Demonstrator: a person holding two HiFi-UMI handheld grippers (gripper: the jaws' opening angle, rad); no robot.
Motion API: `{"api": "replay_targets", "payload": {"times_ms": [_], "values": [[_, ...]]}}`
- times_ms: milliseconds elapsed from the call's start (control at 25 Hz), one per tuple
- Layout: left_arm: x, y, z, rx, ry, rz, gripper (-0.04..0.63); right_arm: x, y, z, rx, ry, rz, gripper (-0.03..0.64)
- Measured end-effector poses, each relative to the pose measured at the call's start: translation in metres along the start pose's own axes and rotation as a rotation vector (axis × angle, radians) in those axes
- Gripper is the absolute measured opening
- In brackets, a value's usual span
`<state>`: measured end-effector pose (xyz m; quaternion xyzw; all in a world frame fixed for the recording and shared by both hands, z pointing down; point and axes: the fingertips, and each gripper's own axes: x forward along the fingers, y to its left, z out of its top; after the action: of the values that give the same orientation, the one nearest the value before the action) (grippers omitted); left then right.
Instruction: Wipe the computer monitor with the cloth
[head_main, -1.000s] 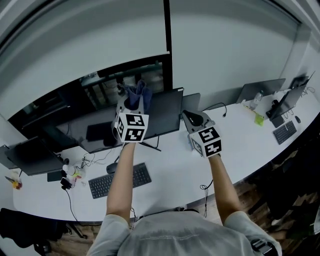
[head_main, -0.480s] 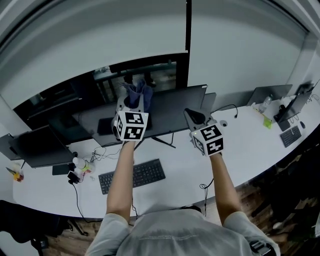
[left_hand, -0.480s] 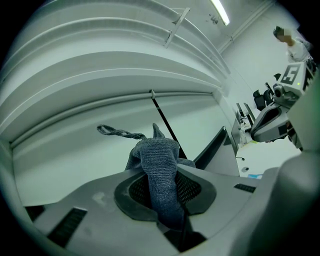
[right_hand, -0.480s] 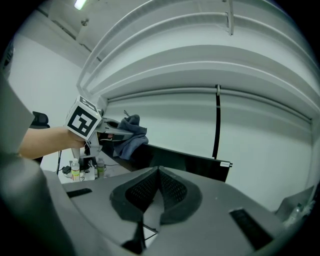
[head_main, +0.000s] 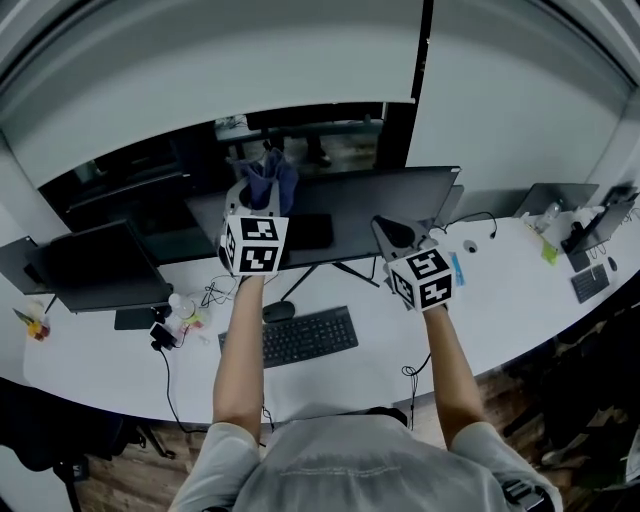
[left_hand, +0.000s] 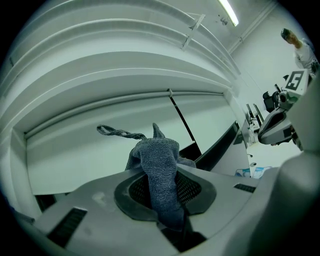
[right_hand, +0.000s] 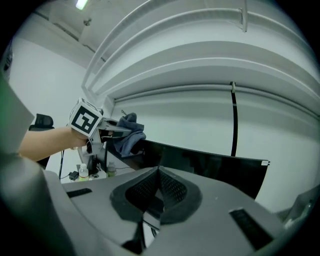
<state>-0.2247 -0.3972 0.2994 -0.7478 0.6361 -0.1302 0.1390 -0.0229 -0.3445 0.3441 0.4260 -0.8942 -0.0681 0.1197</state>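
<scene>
The left gripper, squeezing the cloth, has moved toward the monitor's top left, so wiping may start there; the right gripper is closed, holding nothing.

Monitor partly behind cloth

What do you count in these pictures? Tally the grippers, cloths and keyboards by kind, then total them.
Grippers: 2, the left gripper shut on the cloth, the right gripper shut with nothing in it.
Cloths: 1, blue-grey.
Keyboards: 2, the near keyboard in front of the person, the far keyboard at the desk's right end.
Total: 5.
</scene>
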Motion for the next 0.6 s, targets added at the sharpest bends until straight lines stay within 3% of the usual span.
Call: {"api": "replay_targets", "payload": {"times_ms": [200,360,600], "values": [[-0.02,0.042,-0.02,-0.012,0.002,0.035,0.074,0.018,0.03,0.015,0.066,-0.052,0.022,0.002],[-0.036,0.072,-0.034,-0.009,-0.004,0.057,0.074,0.033,0.067,0.027,0.131,-0.082,0.118,0.002],[-0.062,0.117,-0.062,-0.01,0.02,0.089,0.074,0.057,0.115,0.032,0.105,-0.066,0.166,0.001]]}}
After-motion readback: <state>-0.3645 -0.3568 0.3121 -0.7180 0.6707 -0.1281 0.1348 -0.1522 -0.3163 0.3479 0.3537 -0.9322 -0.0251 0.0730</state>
